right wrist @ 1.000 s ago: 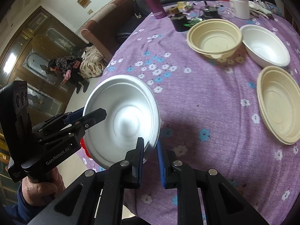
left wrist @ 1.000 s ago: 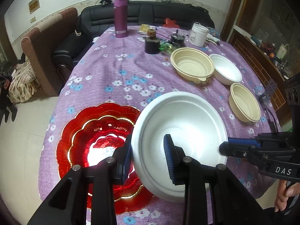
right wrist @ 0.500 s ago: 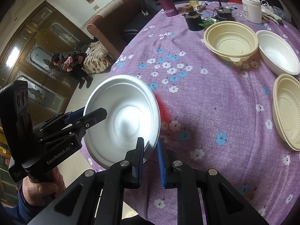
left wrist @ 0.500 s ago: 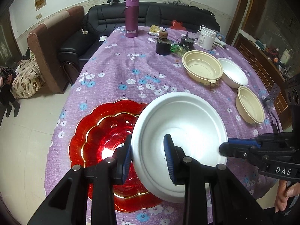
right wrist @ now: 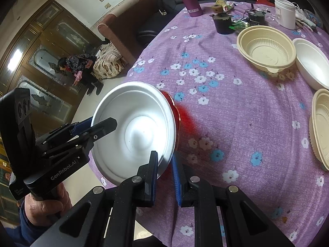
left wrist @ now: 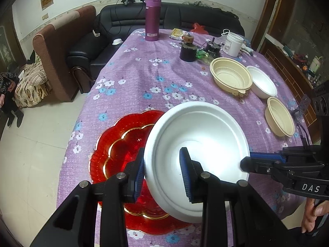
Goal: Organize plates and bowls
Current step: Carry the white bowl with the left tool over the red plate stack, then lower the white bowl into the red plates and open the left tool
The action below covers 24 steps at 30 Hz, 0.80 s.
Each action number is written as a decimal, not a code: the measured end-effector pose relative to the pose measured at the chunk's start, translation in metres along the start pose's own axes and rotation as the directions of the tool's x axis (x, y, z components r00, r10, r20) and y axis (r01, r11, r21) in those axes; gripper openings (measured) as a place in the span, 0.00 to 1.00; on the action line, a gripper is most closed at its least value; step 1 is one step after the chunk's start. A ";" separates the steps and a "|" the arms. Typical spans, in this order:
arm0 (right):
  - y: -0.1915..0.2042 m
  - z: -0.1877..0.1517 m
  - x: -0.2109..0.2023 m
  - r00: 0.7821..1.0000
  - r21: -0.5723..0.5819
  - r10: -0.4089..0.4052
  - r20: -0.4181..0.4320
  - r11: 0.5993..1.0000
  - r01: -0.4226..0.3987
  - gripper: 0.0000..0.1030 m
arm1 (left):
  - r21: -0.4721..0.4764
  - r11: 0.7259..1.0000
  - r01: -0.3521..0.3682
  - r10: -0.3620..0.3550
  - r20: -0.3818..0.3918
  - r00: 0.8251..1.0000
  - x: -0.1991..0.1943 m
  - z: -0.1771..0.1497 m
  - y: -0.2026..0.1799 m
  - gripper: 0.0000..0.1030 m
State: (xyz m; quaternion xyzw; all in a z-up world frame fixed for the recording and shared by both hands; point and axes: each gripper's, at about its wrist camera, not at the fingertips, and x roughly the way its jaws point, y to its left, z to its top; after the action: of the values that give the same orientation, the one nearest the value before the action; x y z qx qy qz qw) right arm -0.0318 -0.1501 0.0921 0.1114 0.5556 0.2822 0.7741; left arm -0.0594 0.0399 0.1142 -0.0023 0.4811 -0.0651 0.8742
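Note:
A white foam bowl (left wrist: 197, 144) hangs tilted above the purple flowered table (left wrist: 144, 78), gripped from both sides. My left gripper (left wrist: 162, 173) is shut on its left rim, one blue pad inside and one outside. My right gripper (left wrist: 246, 161) reaches in from the right and pinches the opposite rim. In the right wrist view, my right gripper (right wrist: 164, 173) clamps the white bowl (right wrist: 135, 131) at its near edge, and my left gripper (right wrist: 107, 123) holds the far side. Under the bowl lies a red scalloped plate (left wrist: 117, 150), partly hidden; its edge (right wrist: 171, 105) peeks out.
Two cream bowls (left wrist: 231, 78) (left wrist: 279, 119) and a small white bowl (left wrist: 262, 84) sit at the right of the table. A purple flask (left wrist: 152, 18), a black jar (left wrist: 187, 51) and a white tub (left wrist: 233, 45) stand at the far end. A sofa, an armchair and a crouching person (right wrist: 80, 68) are on the left.
Both grippers have carried the white bowl together back toward the table's near edge. The far dishes look smaller, and the red plate's edge now shows beside the bowl in the right wrist view.

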 end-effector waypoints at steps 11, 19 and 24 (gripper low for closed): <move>0.016 0.005 0.030 0.999 0.002 0.012 -0.043 1.000 -0.012 0.17 | -0.025 1.000 -0.009 0.008 -0.035 0.999 0.010 -0.007 0.032 0.30; 0.019 0.003 0.055 0.996 0.026 0.010 -0.091 1.000 -0.007 0.17 | -0.037 0.999 -0.003 0.000 -0.082 0.997 0.029 -0.016 0.047 0.30; 0.019 0.004 0.065 0.994 0.029 -0.001 -0.108 1.000 0.004 0.17 | -0.039 0.999 0.001 -0.005 -0.104 0.995 0.039 -0.019 0.053 0.30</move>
State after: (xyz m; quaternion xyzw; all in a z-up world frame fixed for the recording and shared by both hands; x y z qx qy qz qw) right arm -0.0192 -0.0973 0.0513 0.1065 0.6007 0.2785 0.7418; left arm -0.0485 0.0894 0.0677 -0.0167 0.5273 -0.0571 0.8476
